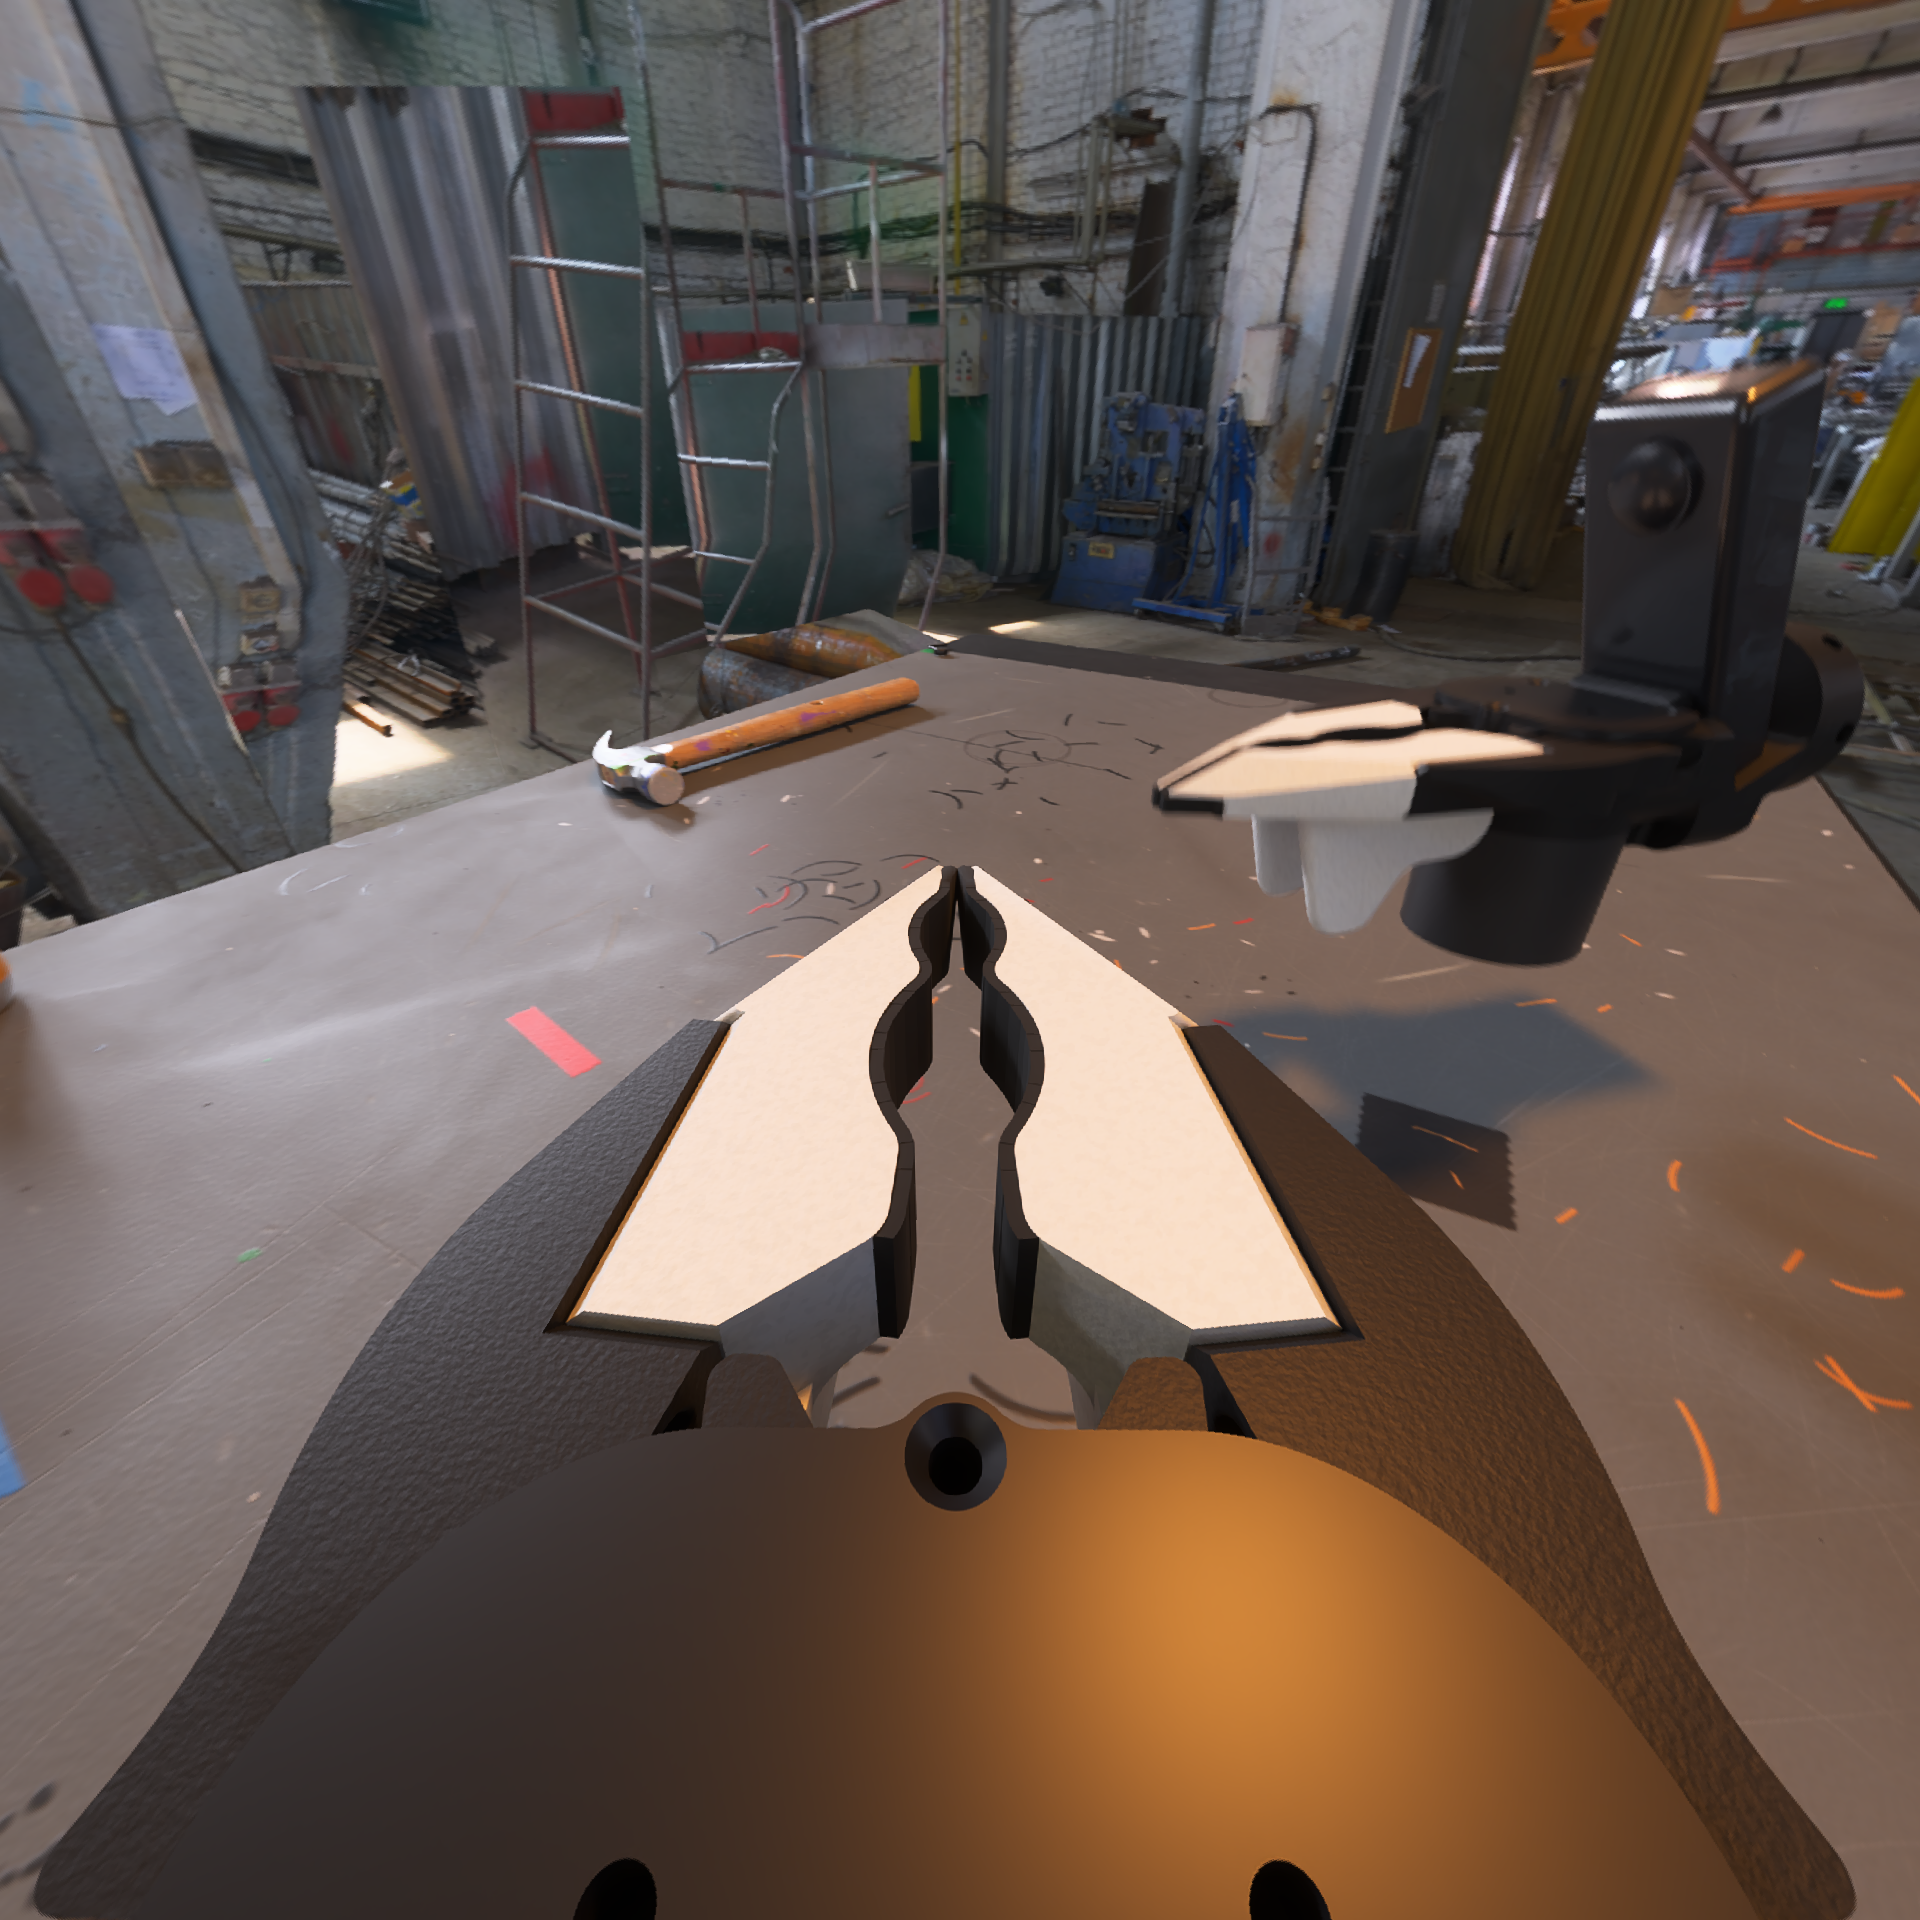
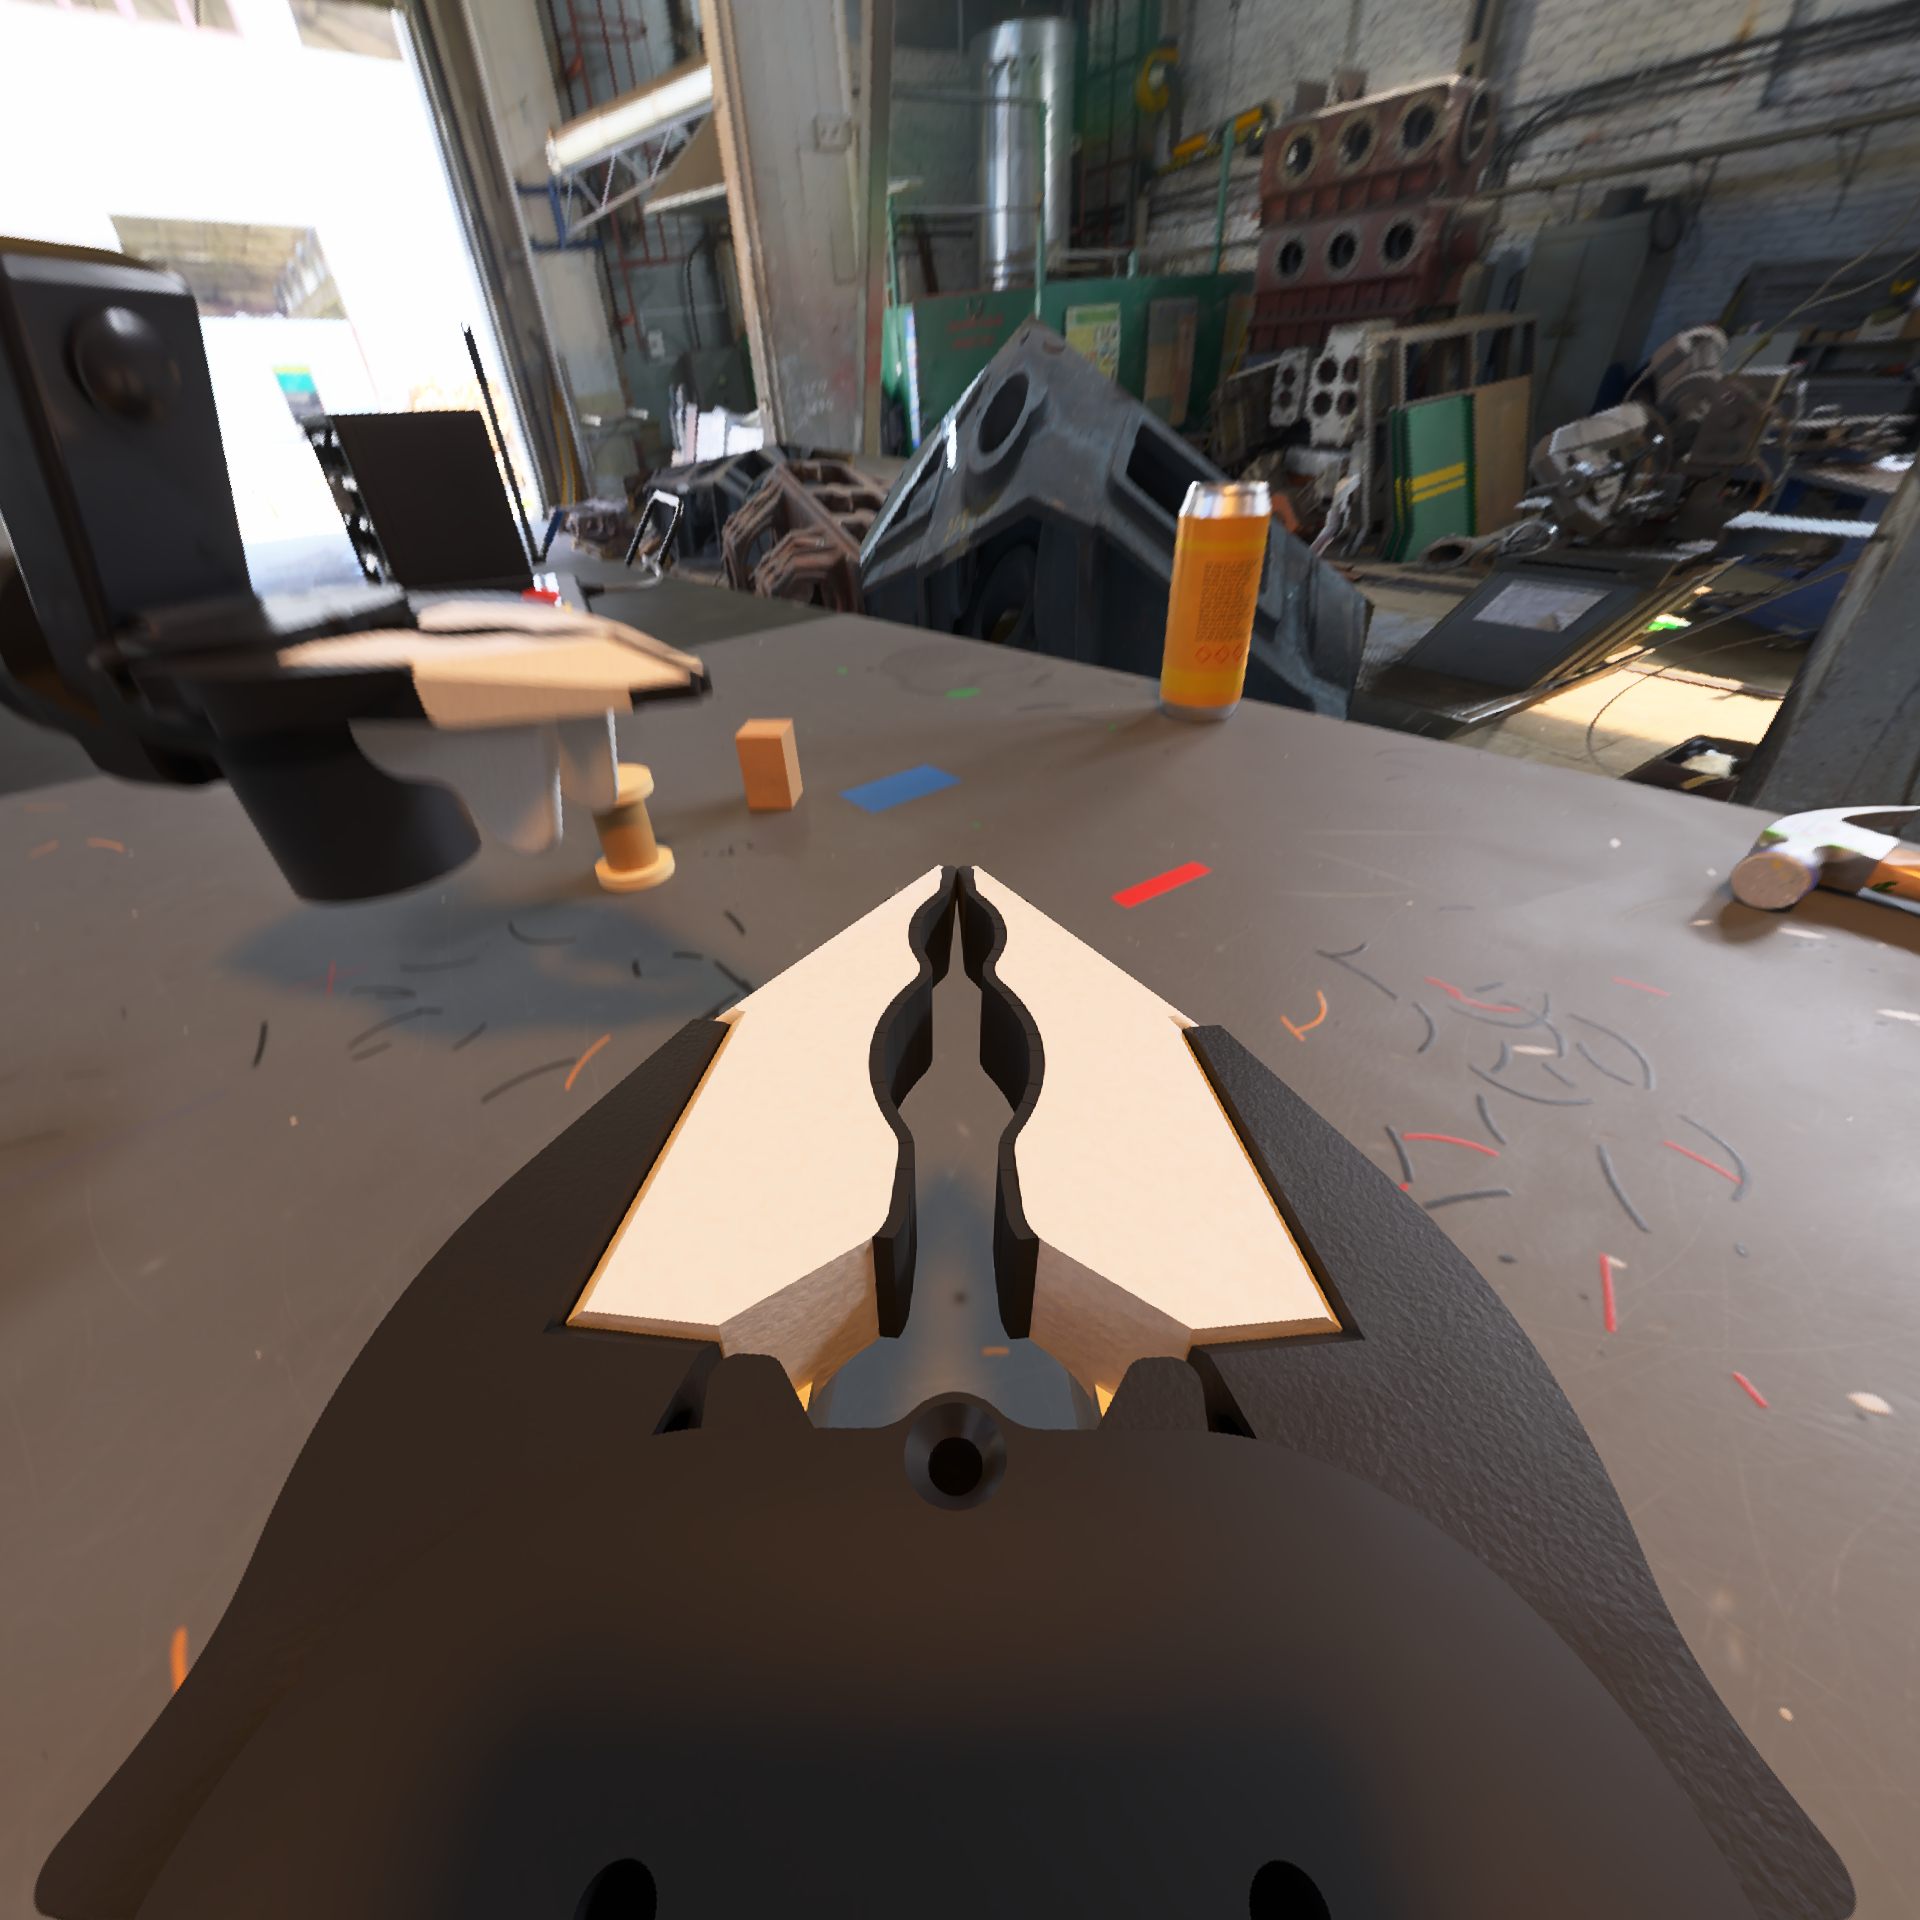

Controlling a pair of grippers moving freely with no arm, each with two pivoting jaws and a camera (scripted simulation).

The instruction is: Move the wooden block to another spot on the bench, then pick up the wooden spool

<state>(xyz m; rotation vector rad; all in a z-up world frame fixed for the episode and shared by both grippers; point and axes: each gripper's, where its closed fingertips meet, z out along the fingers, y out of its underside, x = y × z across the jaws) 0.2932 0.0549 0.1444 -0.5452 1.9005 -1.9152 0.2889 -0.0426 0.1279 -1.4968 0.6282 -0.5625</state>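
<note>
The wooden block (image 2: 770, 764) stands upright on the grey bench (image 2: 312, 1143), far ahead and left of my right gripper (image 2: 957, 871). The wooden spool (image 2: 632, 831) stands upright left of the block, partly hidden behind my left gripper (image 2: 698, 681), which hovers above the bench. Both grippers are shut and empty. In the left wrist view neither block nor spool shows; my left gripper (image 1: 957, 871) hovers over the bench (image 1: 312, 1143), with my right gripper (image 1: 1162, 798) hovering ahead to its right.
A hammer (image 1: 748, 738) lies near the bench's far edge; its head also shows in the right wrist view (image 2: 1808, 857). An orange can (image 2: 1214, 603) stands at the far edge. Blue (image 2: 899, 787) and red (image 2: 1161, 883) tape marks lie on the bench. A dark box (image 2: 426, 499) stands far left.
</note>
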